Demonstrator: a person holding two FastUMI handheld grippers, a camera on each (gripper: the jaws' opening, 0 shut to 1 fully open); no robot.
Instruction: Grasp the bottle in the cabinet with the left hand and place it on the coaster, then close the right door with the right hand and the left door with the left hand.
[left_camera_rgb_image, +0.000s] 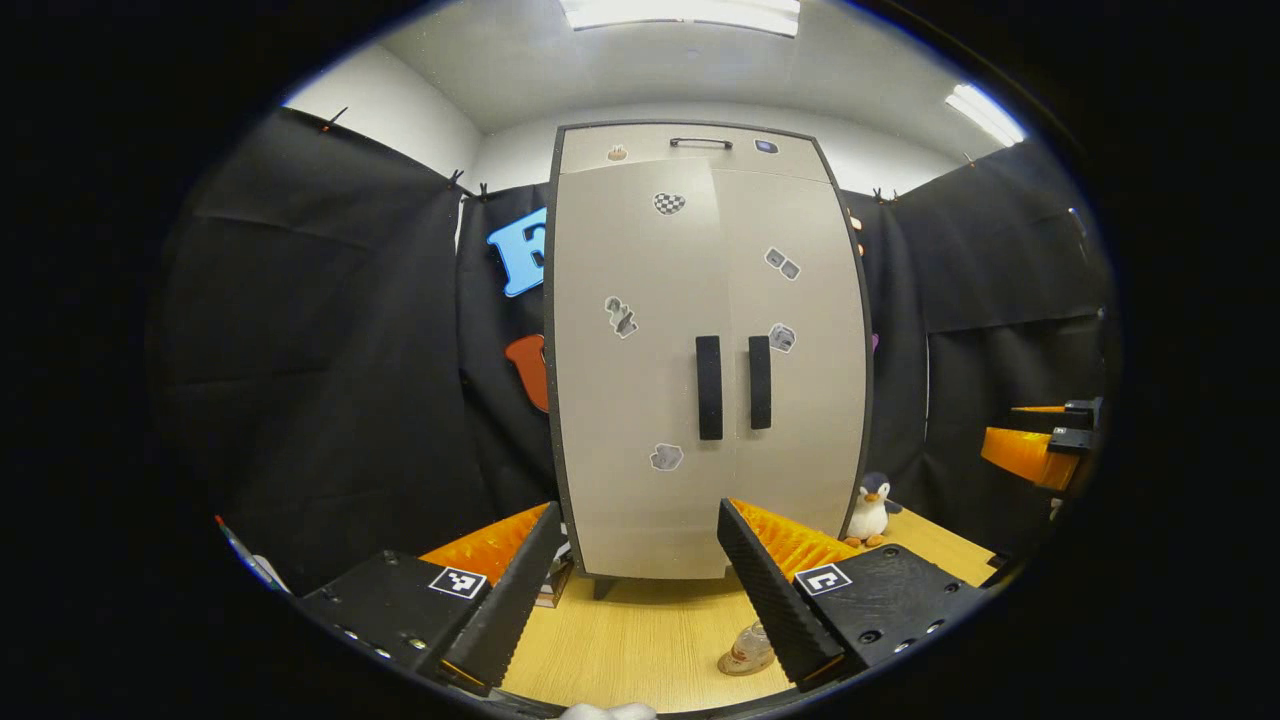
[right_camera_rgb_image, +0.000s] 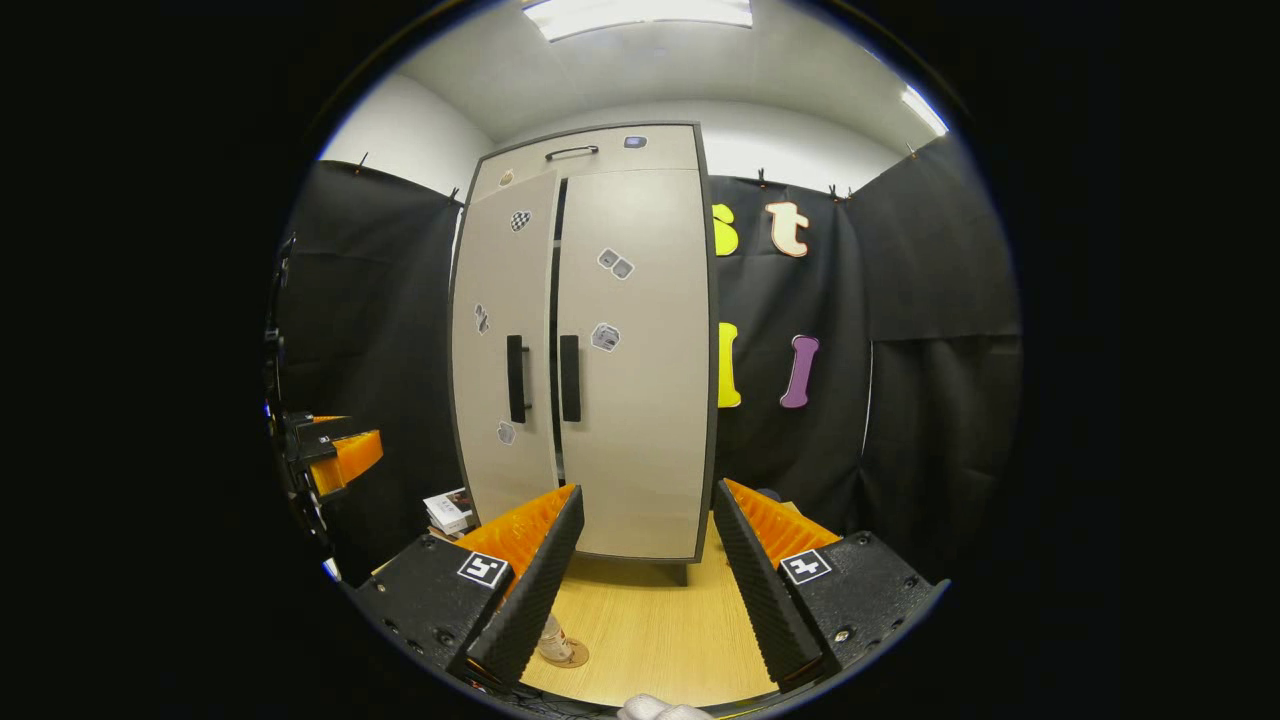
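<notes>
Both jaws stand spread with nothing between them: the left gripper (left_camera_rgb_image: 640, 585) and the right gripper (right_camera_rgb_image: 640, 580) each hang over the wooden surface (left_camera_rgb_image: 640, 640), facing the cabinet (left_camera_rgb_image: 705, 350).

Largest in the two views, the cabinet stands upright toward the far edge of the surface. Seen from the left gripper view, its two doors lie flush, the two dark handles side by side at the middle seam. From the right gripper view a thin dark gap runs between the left door (right_camera_rgb_image: 500, 350) and the right door (right_camera_rgb_image: 630, 360); whether the left door is fully shut cannot be told from there.

Next in size, a penguin toy (left_camera_rgb_image: 868, 508) sits on the surface just beside the cabinet's right lower corner, and a small stack of booklets (right_camera_rgb_image: 447, 510) lies near its left side.

Smallest, the bottle (left_camera_rgb_image: 752, 645) stands on the coaster (left_camera_rgb_image: 740, 664) near the front edge of the surface, just beside the left gripper's right-hand finger and outside its jaws. In the right gripper view the same bottle shows beside that gripper's left-hand finger, also outside the jaws.
</notes>
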